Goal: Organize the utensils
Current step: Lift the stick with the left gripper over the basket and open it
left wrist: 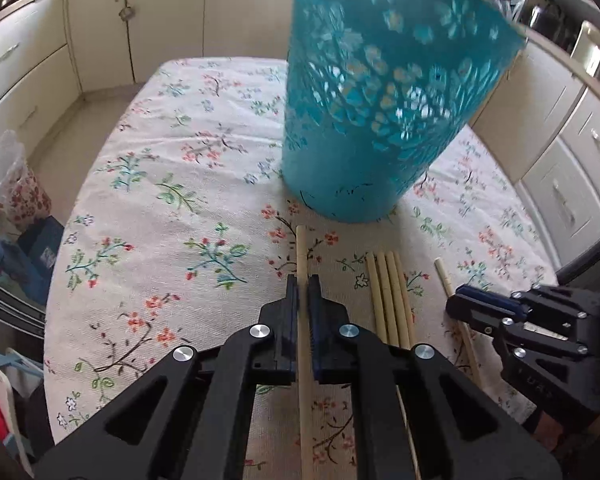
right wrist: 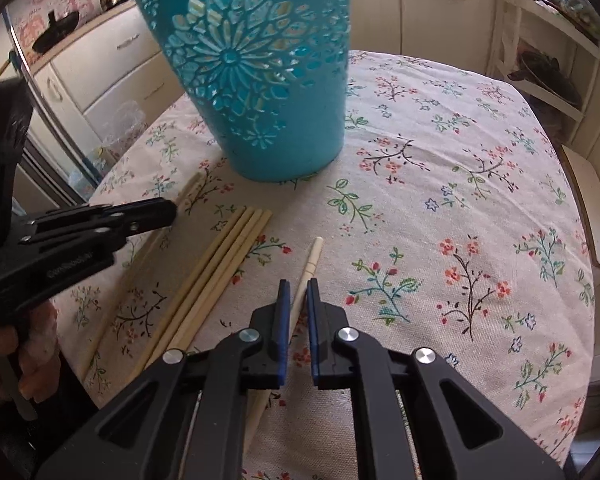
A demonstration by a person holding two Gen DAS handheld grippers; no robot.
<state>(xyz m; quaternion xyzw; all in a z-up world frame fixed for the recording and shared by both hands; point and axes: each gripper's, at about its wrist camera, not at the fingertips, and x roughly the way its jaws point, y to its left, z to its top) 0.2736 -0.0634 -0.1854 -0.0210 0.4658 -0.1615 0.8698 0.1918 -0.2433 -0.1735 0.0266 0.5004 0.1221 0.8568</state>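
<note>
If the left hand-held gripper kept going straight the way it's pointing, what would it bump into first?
Probably the teal basket. The left hand-held gripper, shut on a chopstick, points across the tablecloth at the basket's base, though depth is hard to judge.

Tablecloth (left wrist: 172,208): woven cloth, matt, floral print, slightly coarse weave. Basket (left wrist: 364,120): teal plastic, pierced flower pattern, smooth, faint sheen. Chopsticks (right wrist: 224,264): pale wood or bamboo, matt. Left gripper (left wrist: 303,284): black matt plastic, shiny metal bolts.
</note>
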